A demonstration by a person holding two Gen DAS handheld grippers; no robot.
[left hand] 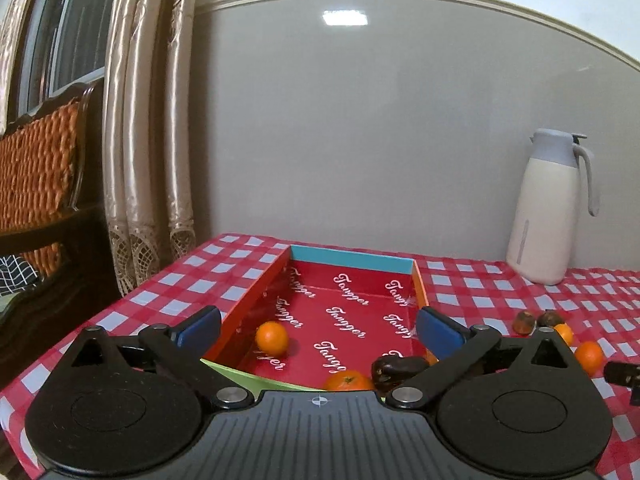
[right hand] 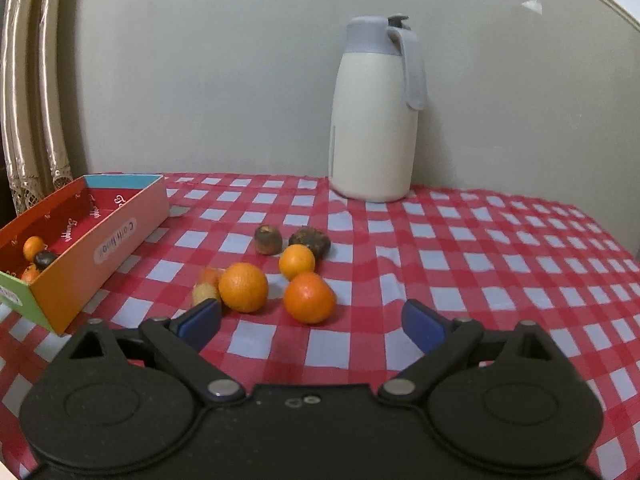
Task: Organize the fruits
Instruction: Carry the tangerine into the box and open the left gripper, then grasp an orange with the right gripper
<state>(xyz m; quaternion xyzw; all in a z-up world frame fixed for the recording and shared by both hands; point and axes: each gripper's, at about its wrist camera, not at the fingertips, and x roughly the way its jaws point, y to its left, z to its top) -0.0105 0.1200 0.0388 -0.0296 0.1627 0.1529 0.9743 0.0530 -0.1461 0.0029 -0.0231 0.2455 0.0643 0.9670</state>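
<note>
A red cardboard box (left hand: 256, 300) lies on the checked table; it also shows at the left of the right wrist view (right hand: 100, 236). In it lie an orange (left hand: 272, 338), a second orange (left hand: 348, 381) and a dark fruit (left hand: 396, 368). My left gripper (left hand: 318, 328) is open and empty above the box's near end. On the cloth lie three oranges (right hand: 243, 287) (right hand: 309, 297) (right hand: 296, 261), two dark brown fruits (right hand: 268, 239) (right hand: 310, 240) and a small yellowish fruit (right hand: 205, 292). My right gripper (right hand: 312, 322) is open and empty just in front of them.
A white jug with a grey lid (right hand: 376, 120) stands at the back against the wall. A curtain (left hand: 144, 140) and a wooden chair (left hand: 40, 184) are beyond the table's left edge. The checked cloth (right hand: 480, 264) stretches to the right.
</note>
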